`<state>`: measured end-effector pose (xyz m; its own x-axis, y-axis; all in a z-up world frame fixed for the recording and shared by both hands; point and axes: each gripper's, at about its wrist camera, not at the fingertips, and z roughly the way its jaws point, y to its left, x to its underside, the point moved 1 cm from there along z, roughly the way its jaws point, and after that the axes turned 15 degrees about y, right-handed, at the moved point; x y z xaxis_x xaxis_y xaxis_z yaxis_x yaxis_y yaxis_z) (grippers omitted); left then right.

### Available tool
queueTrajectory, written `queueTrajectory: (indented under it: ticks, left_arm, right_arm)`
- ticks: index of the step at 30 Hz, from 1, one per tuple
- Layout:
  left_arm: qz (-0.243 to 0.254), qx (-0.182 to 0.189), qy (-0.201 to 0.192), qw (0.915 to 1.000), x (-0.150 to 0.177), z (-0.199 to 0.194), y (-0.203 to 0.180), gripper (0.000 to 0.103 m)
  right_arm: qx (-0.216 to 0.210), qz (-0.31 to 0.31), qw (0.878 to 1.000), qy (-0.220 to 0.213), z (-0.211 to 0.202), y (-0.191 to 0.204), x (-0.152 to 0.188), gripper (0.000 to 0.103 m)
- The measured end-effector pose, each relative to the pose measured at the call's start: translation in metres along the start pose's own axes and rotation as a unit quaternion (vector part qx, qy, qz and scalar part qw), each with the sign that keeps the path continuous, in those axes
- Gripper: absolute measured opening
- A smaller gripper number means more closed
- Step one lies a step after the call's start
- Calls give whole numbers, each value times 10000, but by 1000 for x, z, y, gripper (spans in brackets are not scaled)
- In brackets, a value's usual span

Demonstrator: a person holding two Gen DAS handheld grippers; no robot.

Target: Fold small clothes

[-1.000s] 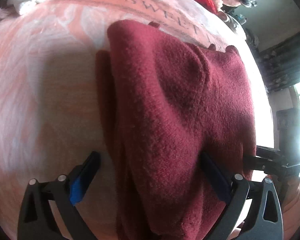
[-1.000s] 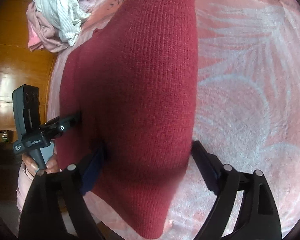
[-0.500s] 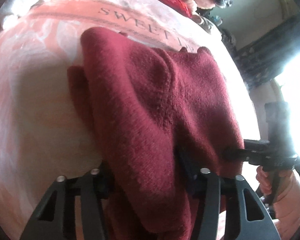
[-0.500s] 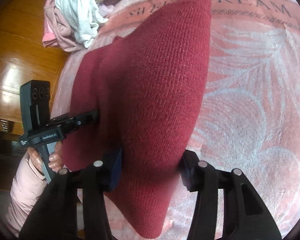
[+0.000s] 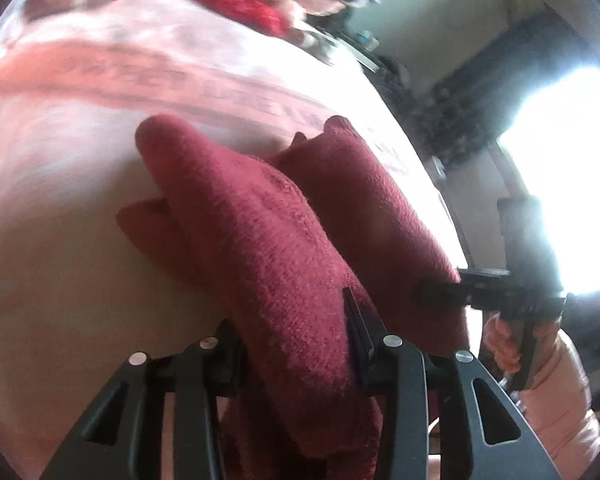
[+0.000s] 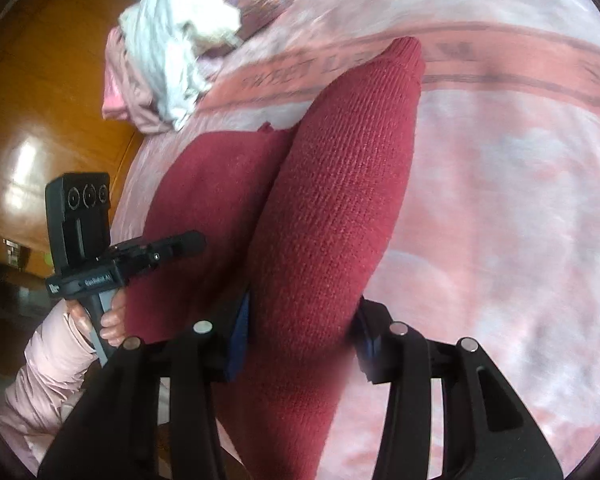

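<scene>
A: From my right wrist camera, the right gripper [image 6: 300, 344] sits at the bottom of the frame, its jaws having just been closing, pinched on a thick fold of the dark red knit garment [image 6: 332, 208] between them.

B: And the other one?

A: The left gripper [image 6: 192, 242] shows at centre left, a hand [image 6: 100, 316] in a pale pink sleeve [image 6: 44, 376] on its grip; its tip meets the garment's left edge, though I can't tell how its jaws stand.

B: What's beneath?

A: A pink patterned blanket [image 6: 500, 220] with a lettered band. A heap of white and pink clothes [image 6: 160, 60] lies upper left, beside orange wood floor [image 6: 40, 100]
</scene>
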<state>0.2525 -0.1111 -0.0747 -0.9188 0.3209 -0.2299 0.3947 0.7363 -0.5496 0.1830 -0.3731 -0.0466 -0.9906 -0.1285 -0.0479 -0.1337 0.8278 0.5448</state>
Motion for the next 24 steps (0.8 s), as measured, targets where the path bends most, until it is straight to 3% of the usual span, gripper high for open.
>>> queueTrajectory:
  ticks: [4, 7, 12, 14, 16, 19, 21, 24]
  left_arm:
    - [153, -341, 195, 9991, -8, 42, -26, 40]
    - [228, -701, 275, 9969, -4, 65, -27, 44]
    - [118, -503, 218, 9984, 0, 72, -8, 59]
    - [-30, -479, 203, 9986, 1, 73, -2, 62]
    - [-47, -584, 168, 9981, 6, 68, -5, 66]
    - [-114, -915, 98, 9957, 17, 56, -20, 72]
    - [-197, -1188, 7, 9927, 34, 48, -30, 84]
    - [-194, -1657, -154, 9859, 62, 46, -42, 91]
  right_arm:
    - [41, 307, 9995, 40, -1, -48, 15, 43]
    - [-224, 396, 9989, 143, 14, -72, 24, 44]
    - [-714, 604, 9955, 116, 27, -100, 31, 49]
    - [-785, 625, 9949, 109, 27, -100, 32, 51]
    - [-505, 430, 9978, 62, 18, -90, 37, 60]
    - [-323, 178, 9993, 106, 10, -69, 54, 70]
    - [-299, 168, 9992, 182, 14, -67, 71, 71]
    - [-285, 288, 9985, 375, 30, -70, 98, 71]
